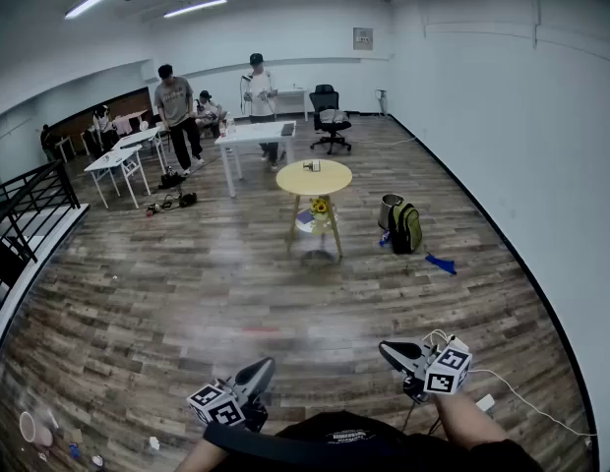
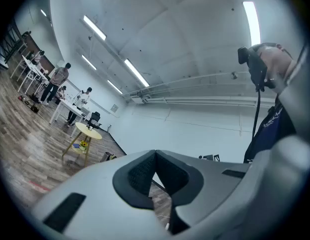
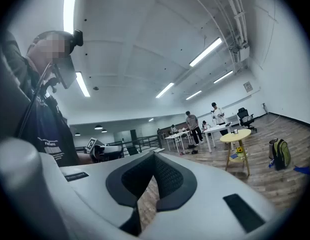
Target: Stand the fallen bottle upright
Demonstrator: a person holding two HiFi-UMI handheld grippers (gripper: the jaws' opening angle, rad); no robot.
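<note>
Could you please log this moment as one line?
phase: not started | left gripper: shut, empty | right gripper: shut, empty | table: far ahead

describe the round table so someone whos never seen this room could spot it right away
On the wooden floor, look to the open middle, in front of the long white tables where people stand. The round table stands alone there, a green backpack on the floor to its right. It alone has a round, pale yellow top on wooden legs.
</note>
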